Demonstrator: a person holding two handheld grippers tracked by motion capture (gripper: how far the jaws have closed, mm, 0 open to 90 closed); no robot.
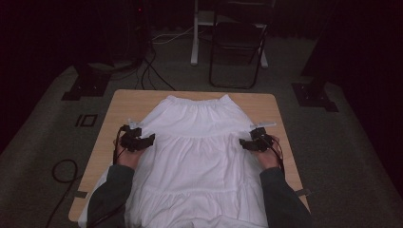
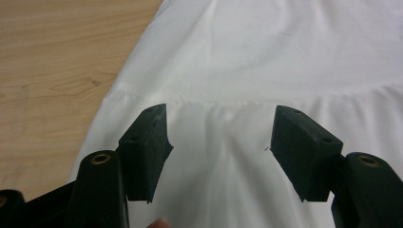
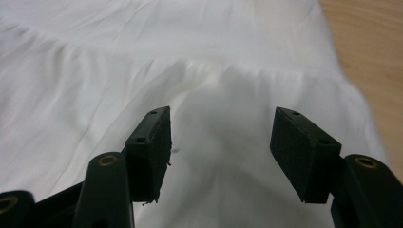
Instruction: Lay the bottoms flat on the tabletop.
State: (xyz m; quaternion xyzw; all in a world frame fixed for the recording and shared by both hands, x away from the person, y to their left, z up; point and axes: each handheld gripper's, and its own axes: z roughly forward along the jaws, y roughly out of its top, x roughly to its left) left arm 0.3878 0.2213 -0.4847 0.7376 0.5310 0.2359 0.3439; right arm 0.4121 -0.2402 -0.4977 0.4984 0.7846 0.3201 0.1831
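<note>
1. High view: a white skirt (image 1: 195, 152) lies spread flat on a wooden table (image 1: 123, 102), waistband at the far end, hem reaching the near edge between the person's forearms.
2. The skirt has three tiers, divided by two gathered seams that run across it.
3. The left gripper (image 1: 148, 139) sits at the skirt's left edge, near the upper seam, and points inward toward the cloth.
4. The right gripper (image 1: 244, 144) sits at the skirt's right edge at about the same level and also points inward.
5. The two grippers are well apart, with the skirt's middle tier between them.
6. Both sleeves (image 1: 111, 190) are dark and come in from the bottom on either side of the skirt.
7. Left gripper view: the jaws stand spread, with nothing pinched between them. White cloth and a gathered seam (image 2: 247, 102) lie beyond and below them.
8. In that view the skirt's edge runs diagonally, with bare table to the upper left.
9. Right gripper view: the jaws are likewise spread and hold nothing. The cloth beyond them rises in a soft fold (image 3: 214, 78) at the seam.
10. Bare table shows at the upper right corner of that view, just past the skirt's edge.
11. Whether either gripper's fingertips touch the cloth, I cannot tell.
12. Beyond the table a dark folding chair (image 1: 236, 45) stands on grey carpet, with cables (image 1: 152, 71) trailing on the floor.
</note>
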